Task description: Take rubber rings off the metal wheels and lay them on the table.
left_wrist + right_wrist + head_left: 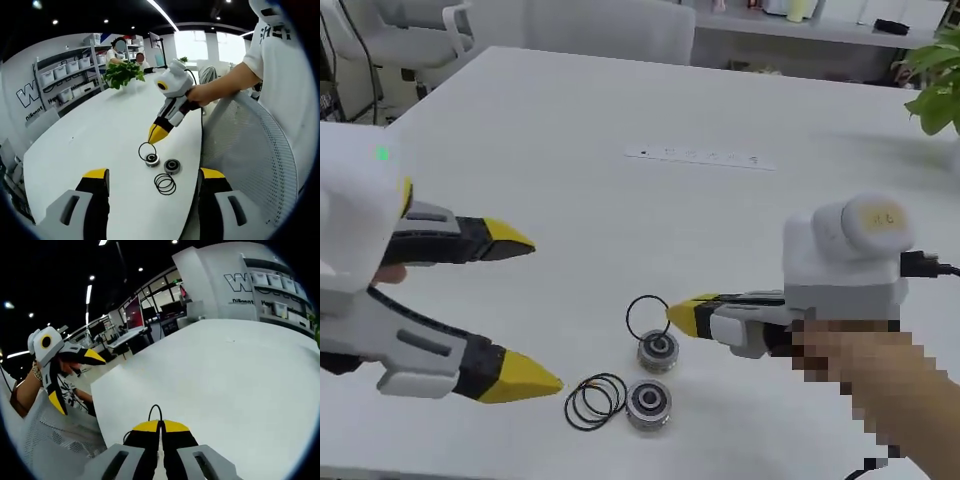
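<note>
Two small metal wheels [658, 350] [648, 400] lie near the table's front edge, also seen as wheels [152, 160] [172, 166] in the left gripper view. My right gripper [682, 314] [156, 135] [160, 426] is shut on a thin black rubber ring [645, 315] [146, 149] [155, 412], held up just above the farther wheel. Whether the ring still touches that wheel I cannot tell. A few loose black rings [595, 400] [165, 183] lie flat beside the nearer wheel. My left gripper [525, 310] [154, 175] [75, 382] hangs open and empty, left of the wheels.
The white table [620, 150] stretches far back, with a flush socket strip [695, 157] in its middle. A green plant [935, 85] stands at the far right edge. A mesh chair [250, 145] sits at the table's near side.
</note>
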Motion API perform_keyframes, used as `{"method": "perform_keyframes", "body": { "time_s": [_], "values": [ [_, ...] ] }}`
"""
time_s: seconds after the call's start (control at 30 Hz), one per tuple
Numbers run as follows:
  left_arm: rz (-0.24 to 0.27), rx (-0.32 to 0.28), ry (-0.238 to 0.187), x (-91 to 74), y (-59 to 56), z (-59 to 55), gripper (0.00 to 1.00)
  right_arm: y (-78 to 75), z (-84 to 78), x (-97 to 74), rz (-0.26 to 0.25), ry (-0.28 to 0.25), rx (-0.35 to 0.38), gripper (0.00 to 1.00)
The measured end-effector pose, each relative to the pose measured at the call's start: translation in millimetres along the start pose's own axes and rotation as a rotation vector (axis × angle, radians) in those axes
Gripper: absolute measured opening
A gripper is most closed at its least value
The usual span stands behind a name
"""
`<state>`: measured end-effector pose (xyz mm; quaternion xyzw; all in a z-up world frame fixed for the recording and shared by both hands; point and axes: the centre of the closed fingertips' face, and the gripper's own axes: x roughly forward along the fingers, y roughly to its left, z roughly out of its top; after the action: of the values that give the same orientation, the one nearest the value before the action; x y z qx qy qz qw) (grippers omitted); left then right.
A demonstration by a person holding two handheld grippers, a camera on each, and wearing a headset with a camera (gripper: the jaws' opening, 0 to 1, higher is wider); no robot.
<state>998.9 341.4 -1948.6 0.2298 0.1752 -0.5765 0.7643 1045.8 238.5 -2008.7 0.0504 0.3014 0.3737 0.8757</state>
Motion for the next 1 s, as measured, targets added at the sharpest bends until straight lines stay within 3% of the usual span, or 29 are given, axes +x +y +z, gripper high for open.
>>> {"method": "perform_keyframes", "body": {
  "time_s": [0.2,0.5,0.67,0.8,1.0],
  "values": [
    [0.052,-0.065,0.003,-8.0,-0.5,-16.2,0.7,8.9,3.5,1.5,0.031,-0.015,0.002,0.0],
    [0.068,-0.151,-0.008,-9.8,-18.5,-32.4,0.69,20.1,2.2,4.8,0.066,-0.008,-0.008,0.0],
    [0.072,-0.201,-0.022,-9.2,-25.9,-39.3,0.69,28.3,-11.3,13.1,0.093,0.039,-0.019,0.0],
    [0.078,-0.212,-0.015,-8.9,-27.9,-42.6,0.68,38.8,-24.4,20.2,0.123,0.09,-0.054,0.0],
    [0.102,-0.227,0.012,-7.1,-25.9,-50.3,0.66,41.9,-38.7,30.2,0.122,0.136,-0.131,0.0]
  ]
}}
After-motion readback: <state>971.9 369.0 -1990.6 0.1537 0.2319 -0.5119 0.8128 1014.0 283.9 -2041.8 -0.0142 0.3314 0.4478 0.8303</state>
